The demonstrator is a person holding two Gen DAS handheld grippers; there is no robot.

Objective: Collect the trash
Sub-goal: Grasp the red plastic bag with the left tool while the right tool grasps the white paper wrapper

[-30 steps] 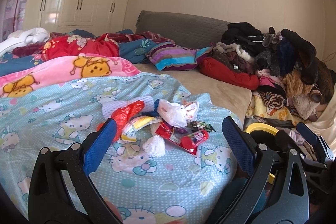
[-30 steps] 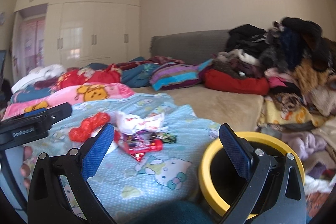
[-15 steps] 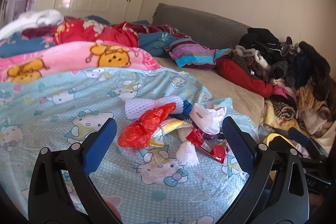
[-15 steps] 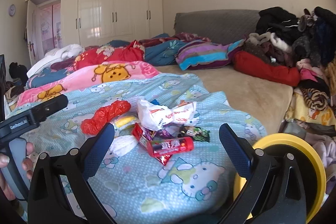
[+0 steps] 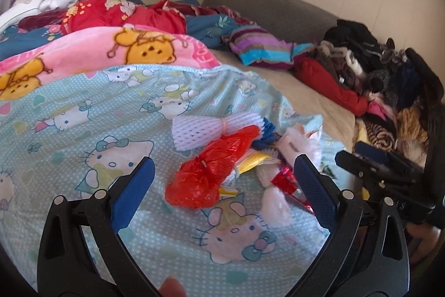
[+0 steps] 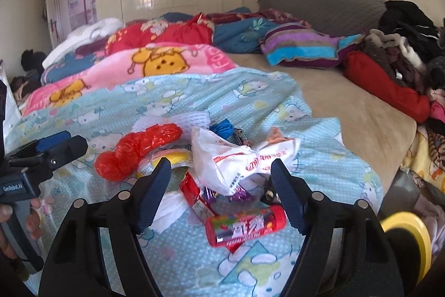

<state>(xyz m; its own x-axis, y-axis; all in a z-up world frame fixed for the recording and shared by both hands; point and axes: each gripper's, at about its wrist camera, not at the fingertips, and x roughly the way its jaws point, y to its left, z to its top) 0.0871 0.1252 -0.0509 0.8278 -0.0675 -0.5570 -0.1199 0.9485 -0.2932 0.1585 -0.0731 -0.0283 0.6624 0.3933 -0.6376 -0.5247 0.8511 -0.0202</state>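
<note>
Trash still lies in one heap on the blue quilt (image 6: 319,166); nothing looks collected yet, so by my reckoning the whole job is ahead, and the yellow bin (image 6: 408,238) waits at my right gripper's 4 o'clock, off the bed edge; its inside is hidden from me.

My right gripper (image 6: 221,189) has just been closing, yet its jaws stand apart and grip nothing; between them lie the white bag (image 6: 239,160) at 12 o'clock, a red wrapper (image 6: 194,196) and purple foil beneath it; the red tube (image 6: 246,224) sits at 5 o'clock, untouched.

My left gripper (image 5: 222,185) is wide apart and empty; the red bag (image 5: 214,171) lies between its jaws without contact, a white mesh roll (image 5: 214,127) beyond at 12 o'clock, a tissue wad (image 5: 274,202) by the right finger.

Past the heap: pink blanket (image 6: 155,66), striped pillow (image 6: 300,46), and a clothes pile (image 5: 375,80) at 2 o'clock.
</note>
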